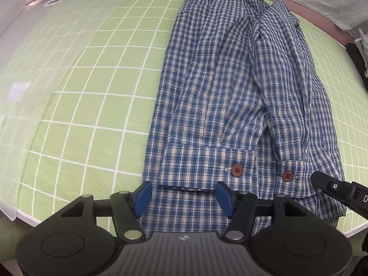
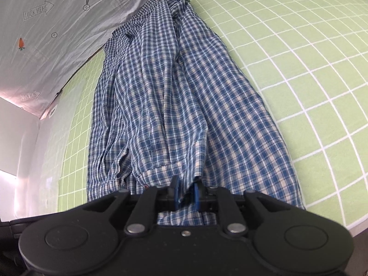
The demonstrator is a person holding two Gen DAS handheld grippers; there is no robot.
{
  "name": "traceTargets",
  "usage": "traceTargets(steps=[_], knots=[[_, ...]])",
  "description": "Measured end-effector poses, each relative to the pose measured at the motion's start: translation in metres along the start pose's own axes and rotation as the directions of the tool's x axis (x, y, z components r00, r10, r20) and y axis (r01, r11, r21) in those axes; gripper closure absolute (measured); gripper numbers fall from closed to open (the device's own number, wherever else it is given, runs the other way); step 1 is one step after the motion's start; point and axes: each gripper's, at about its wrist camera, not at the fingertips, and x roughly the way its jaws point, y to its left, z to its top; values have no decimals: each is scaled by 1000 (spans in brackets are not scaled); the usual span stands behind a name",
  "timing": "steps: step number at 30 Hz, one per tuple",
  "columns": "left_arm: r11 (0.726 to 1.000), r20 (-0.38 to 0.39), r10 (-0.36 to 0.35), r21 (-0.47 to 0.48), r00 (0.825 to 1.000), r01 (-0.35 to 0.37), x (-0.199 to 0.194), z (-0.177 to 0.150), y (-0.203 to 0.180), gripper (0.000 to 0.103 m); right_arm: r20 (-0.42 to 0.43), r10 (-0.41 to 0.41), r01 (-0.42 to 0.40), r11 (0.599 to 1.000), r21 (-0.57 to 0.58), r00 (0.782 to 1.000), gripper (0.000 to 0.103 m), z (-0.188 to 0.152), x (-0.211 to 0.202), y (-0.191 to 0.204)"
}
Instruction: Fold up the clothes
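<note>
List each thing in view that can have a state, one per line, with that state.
left gripper: open, over the shirt's near hem, holding nothing.
right gripper: shut on the shirt's near edge.
plaid shirt: lying lengthwise on the mat, sides folded in, both sleeves laid down its length.
sleeve cuffs: buttoned, side by side near the hem.
green grid mat: spread flat under the shirt.

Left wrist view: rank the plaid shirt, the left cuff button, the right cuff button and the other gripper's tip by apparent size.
1. Plaid shirt, by far the largest.
2. Right gripper tip showing at the edge; it is near the camera, so the rank is unsure.
3. Left cuff button and right cuff button look alike.
</note>
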Motion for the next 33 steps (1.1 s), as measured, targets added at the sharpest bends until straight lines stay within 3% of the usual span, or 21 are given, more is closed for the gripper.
traceTargets(steps=[3, 10, 14, 19, 27, 33], knots=[[1000, -5, 2, -1, 1000, -2, 1, -2, 1, 40, 21, -22, 22, 999, -43, 1000, 63, 3, -5, 5], [1000, -4, 22, -5, 1000, -22, 4, -4, 2, 31, 59, -81, 88, 988, -129, 995, 45, 8, -9, 16], [999, -9, 35, -2, 999, -35, 9, -6, 0, 28, 92, -150, 165, 970, -176, 984, 25, 10, -6, 20], [999, -15, 51, 15, 999, -51, 17, -9, -4, 25, 134, -249, 276, 927, -255, 959, 20, 6, -2, 17], [997, -7, 74, 39, 997, -73, 22, -13, -12, 15, 95, -295, 309, 924, -227, 951, 17, 0, 5, -3], [994, -1, 91, 67, 996, -90, 26, -19, -16, 10, 52, -283, 288, 940, -185, 958, 15, -7, 7, -11]])
